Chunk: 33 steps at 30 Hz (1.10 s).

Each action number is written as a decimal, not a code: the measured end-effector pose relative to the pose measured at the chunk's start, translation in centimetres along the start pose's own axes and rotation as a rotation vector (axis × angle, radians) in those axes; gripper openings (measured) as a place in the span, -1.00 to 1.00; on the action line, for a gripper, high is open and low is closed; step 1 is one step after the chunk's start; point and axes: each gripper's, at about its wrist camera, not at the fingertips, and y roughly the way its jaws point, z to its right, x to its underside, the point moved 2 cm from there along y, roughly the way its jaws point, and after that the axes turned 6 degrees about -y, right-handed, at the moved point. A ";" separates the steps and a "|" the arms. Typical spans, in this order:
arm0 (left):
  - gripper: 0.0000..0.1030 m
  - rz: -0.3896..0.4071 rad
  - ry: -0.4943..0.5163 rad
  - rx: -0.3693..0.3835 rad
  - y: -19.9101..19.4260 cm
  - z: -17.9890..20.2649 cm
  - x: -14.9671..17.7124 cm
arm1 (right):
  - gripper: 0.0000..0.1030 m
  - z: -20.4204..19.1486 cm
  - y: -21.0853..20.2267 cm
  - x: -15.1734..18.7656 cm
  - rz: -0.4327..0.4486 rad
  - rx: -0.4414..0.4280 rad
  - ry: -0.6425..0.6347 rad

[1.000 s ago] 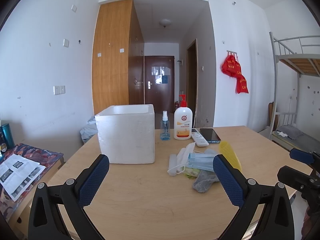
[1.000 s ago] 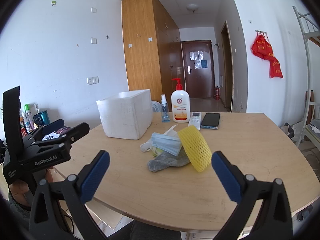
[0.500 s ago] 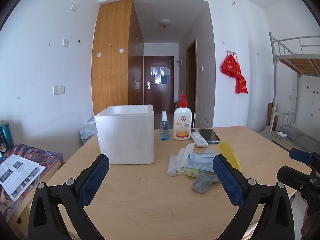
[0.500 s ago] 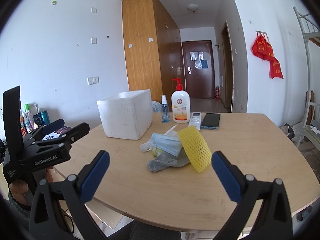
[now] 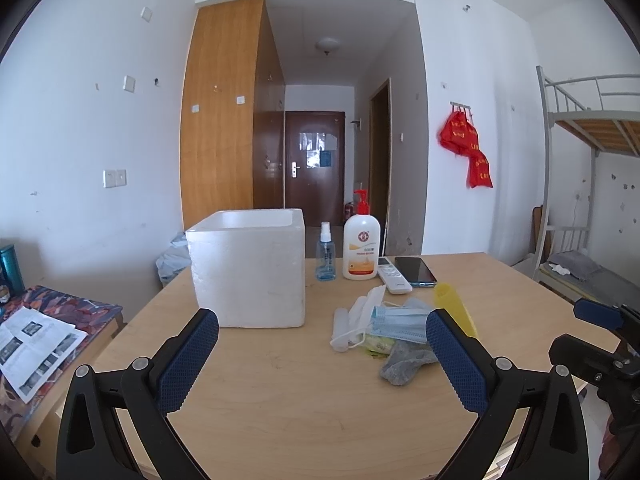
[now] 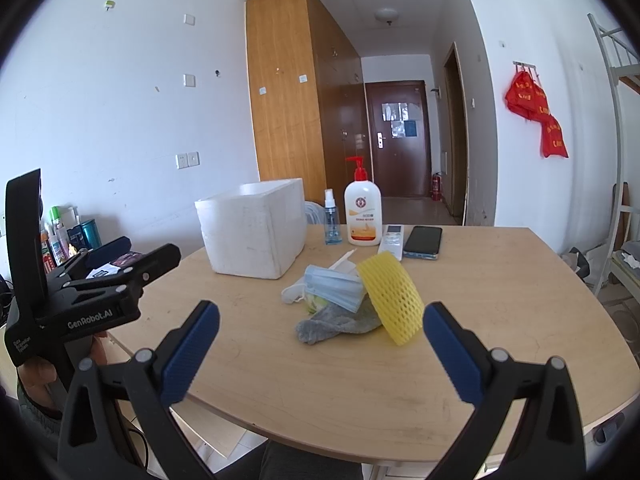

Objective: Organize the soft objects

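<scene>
The bench [image 6: 500, 300] carries a white foam box [image 6: 252, 228] at about 11 o'clock from the soft pile. In that pile a yellow foam net [image 6: 394, 296], a blue face mask [image 6: 334, 286] and a grey sock [image 6: 332, 322] overlap. Both the left hand-held gripper [image 5: 320, 360] and the right hand-held gripper [image 6: 320, 350] hover spread apart, empty, short of the pile. Pinching one item risks dragging its neighbours along, since they lie tangled; a mask loop might snag.

I see soft pile mid-table: yellow foam net [image 6: 394, 298] tilted on right, blue mask [image 6: 334, 288] atop, grey sock [image 6: 336, 324] nearest; white foam box [image 6: 252, 228] far left.
</scene>
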 end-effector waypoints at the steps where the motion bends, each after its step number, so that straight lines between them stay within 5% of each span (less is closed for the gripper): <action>1: 1.00 -0.004 0.001 0.004 0.1 0.0 0.0 | 0.99 0.0 0.0 0.0 0.000 0.000 -0.001; 33: 1.00 -0.085 -0.010 0.075 5.0 0.5 -0.9 | 0.99 2.5 3.0 -0.5 -0.056 -0.008 0.026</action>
